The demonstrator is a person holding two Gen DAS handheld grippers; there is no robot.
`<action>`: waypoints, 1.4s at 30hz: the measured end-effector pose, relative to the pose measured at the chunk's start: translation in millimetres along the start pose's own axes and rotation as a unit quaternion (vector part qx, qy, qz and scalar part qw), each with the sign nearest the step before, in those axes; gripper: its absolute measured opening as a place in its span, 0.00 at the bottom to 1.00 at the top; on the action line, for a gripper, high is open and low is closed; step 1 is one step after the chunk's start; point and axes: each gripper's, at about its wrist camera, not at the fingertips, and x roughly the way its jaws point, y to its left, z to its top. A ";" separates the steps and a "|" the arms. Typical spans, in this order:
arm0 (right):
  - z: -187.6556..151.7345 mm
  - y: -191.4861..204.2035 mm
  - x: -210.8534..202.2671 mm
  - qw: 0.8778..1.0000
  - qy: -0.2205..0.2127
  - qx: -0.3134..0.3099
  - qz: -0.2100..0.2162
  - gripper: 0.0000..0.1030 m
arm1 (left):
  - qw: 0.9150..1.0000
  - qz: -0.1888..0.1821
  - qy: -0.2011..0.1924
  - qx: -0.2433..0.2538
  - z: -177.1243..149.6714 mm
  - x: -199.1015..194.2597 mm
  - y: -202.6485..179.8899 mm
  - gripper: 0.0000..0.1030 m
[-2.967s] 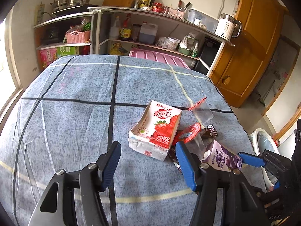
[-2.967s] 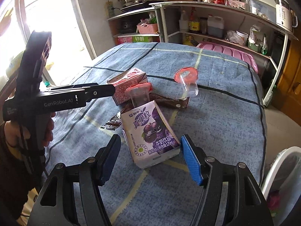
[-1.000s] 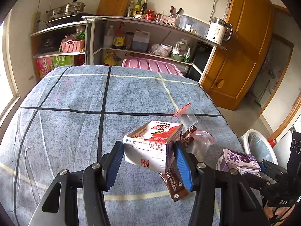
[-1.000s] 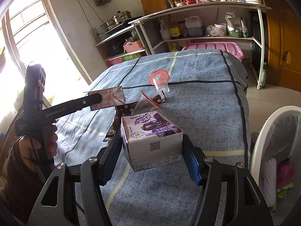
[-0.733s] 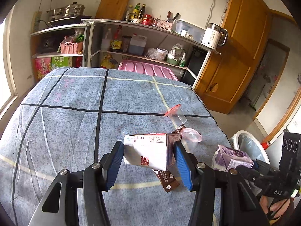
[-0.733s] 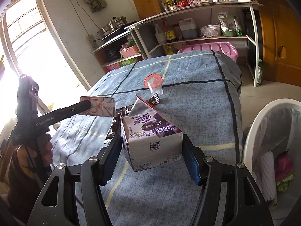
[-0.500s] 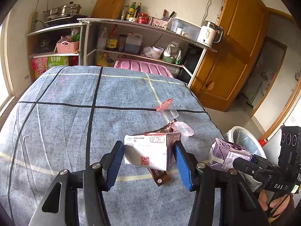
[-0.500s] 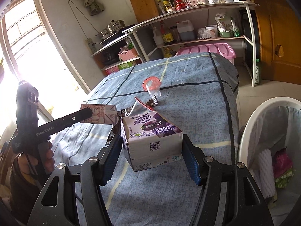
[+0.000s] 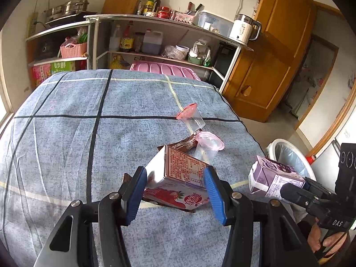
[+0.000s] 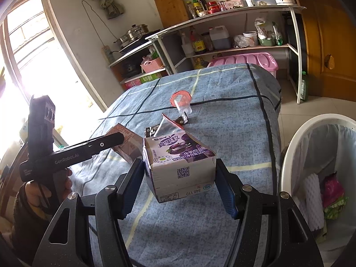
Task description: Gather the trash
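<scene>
My left gripper (image 9: 175,191) is shut on a red strawberry milk carton (image 9: 180,178), held tilted above the blue checked table cloth (image 9: 66,133). My right gripper (image 10: 180,182) is shut on a purple grape milk carton (image 10: 180,166), lifted near the table's right edge. That purple carton (image 9: 273,175) also shows at the right of the left wrist view. Two clear plastic cups with pink rims (image 9: 191,118) (image 9: 208,146) and a brown wrapper (image 9: 180,144) lie on the cloth. A white trash bin (image 10: 320,171) with a liner stands on the floor to the right.
Metal shelves (image 9: 155,35) with bottles, jars, a kettle and a pink basket stand behind the table. A pink storage box (image 9: 164,71) sits at the far table edge. A wooden door (image 9: 273,51) is at the right, a bright window (image 10: 29,66) at the left.
Both cartons were lying on the cloth and are now gripped and lifted. Over the last second the red carton has tipped in my left gripper, and both views have swung right, with more of the bin showing.
</scene>
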 end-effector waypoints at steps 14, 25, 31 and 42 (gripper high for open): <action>-2.6 -4.5 1.1 1.000 0.003 0.012 0.008 0.62 | 0.996 0.036 -0.006 0.085 -12.4 1.7 -22.8 0.74; -4.5 -6.5 3.0 1.000 0.006 0.018 0.011 0.62 | 0.995 0.019 -0.010 0.094 -5.6 14.6 -27.2 0.77; -5.2 -8.6 3.2 1.000 0.003 0.025 0.010 0.62 | 0.998 0.016 -0.020 0.051 3.1 21.6 -22.5 0.77; -6.8 -12.6 1.1 0.999 0.000 0.034 0.009 0.62 | 1.000 -0.020 0.013 -0.015 18.3 49.9 -18.9 0.66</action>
